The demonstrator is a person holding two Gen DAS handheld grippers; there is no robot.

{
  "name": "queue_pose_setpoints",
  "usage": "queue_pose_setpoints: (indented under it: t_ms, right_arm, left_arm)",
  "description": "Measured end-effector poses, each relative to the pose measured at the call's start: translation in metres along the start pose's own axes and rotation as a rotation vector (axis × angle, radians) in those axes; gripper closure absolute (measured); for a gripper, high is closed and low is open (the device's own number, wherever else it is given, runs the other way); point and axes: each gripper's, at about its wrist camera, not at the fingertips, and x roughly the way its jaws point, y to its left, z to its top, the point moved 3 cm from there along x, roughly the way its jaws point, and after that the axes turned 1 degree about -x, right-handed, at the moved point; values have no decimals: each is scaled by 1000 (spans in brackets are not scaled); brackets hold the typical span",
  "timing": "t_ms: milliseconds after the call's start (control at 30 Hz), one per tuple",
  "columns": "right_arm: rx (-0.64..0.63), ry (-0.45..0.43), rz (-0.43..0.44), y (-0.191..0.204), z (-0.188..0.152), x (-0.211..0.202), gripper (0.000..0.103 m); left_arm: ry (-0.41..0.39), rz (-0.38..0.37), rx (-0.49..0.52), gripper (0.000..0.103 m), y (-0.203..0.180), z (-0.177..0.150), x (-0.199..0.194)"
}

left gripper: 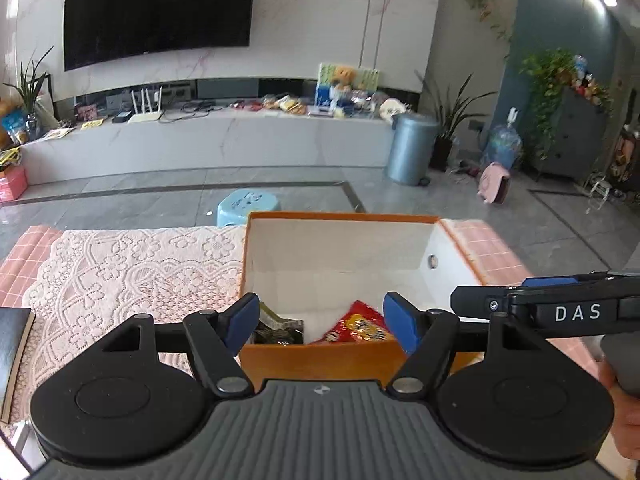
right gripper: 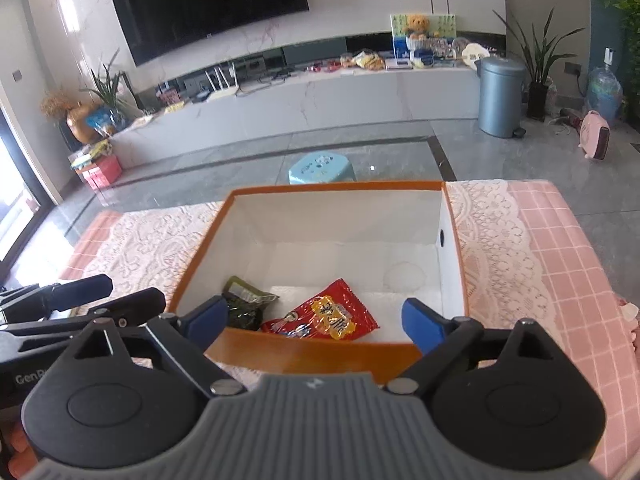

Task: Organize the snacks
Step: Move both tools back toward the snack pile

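The left gripper (left gripper: 322, 322) hangs above the near wall of an orange box (left gripper: 320, 360), its blue pads spread wide with nothing between them. The right gripper (right gripper: 316, 320) hovers over the same near wall, its jaws likewise set far apart and holding nothing.

Inside the white-lined box lie two snacks side by side: a red packet (right gripper: 324, 318) with yellow panels and Chinese characters too small to read, and to its left a dark green packet (right gripper: 244, 306) that is partly hidden by the right gripper's left pad. Neither gripper touches them.

In the left wrist view the right gripper's arm crosses at the right edge, with white letters "DAS" on it. In the right wrist view the left gripper's body shows "Gen" before the word is cut off.

The box sits on a lace cloth (right gripper: 140, 240) over a pink checked cover (right gripper: 560, 260).
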Motion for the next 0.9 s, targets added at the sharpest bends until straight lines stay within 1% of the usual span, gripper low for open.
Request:
queue_pose_setpoints:
  t_ms: [167,400,533,633,767,900]
  right_arm:
    - [-7,-48,11,3,-24,-40,10]
    - [-33,-115,-9,10,-78,-78,10]
    - [-40,-125,-21,13,-107,-86,10]
    - [-59,-120,-49,12,-126,-87,10]
    - [-59,-122,-79,4,-143,-84,10]
    - [-51,-128,-95,-2,-157,-81,10]
  left_arm:
    - [-16,-17,-8,17,-7,-16,-29]
    - [-23,-48,-18,17,-12,-54,-49]
    - [-3,-71,-33,17,-10,-71,-50]
    - [5,-91,-51,17,-7,-85,-51]
    - [38,-109,-55,17,-7,-100,-45]
    - [82,-103,-51,17,-5,-119,-36]
